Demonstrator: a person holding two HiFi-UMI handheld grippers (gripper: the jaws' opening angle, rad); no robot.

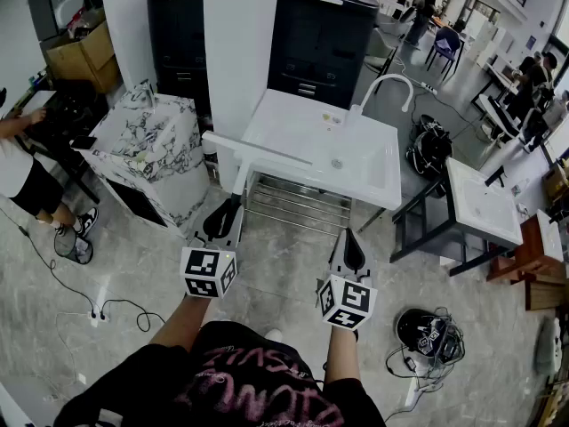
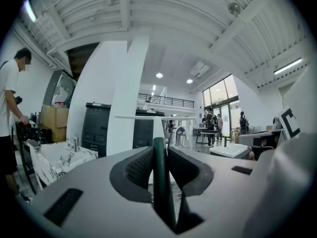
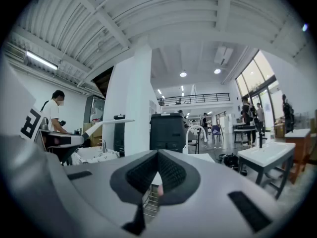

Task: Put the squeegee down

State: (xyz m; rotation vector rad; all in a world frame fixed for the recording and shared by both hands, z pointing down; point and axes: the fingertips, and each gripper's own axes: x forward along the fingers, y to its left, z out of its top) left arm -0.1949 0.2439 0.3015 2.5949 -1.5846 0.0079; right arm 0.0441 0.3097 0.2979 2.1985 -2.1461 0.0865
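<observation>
We hold the long white-bladed squeegee with a dark green handle point(image 1: 258, 149) in the left hand-held gripper point(image 1: 233, 203), whose jaws are clamped on the green shaft. The handle runs straight ahead from the jaws. The blade lies crosswise, left to right, seemingly above the front left rim of the white washbasin point(image 1: 293, 118). The right hand-held gripper point(image 1: 348, 237) is closed on nothing, off to the side, so we judge that setting it down falls to the left.
</observation>
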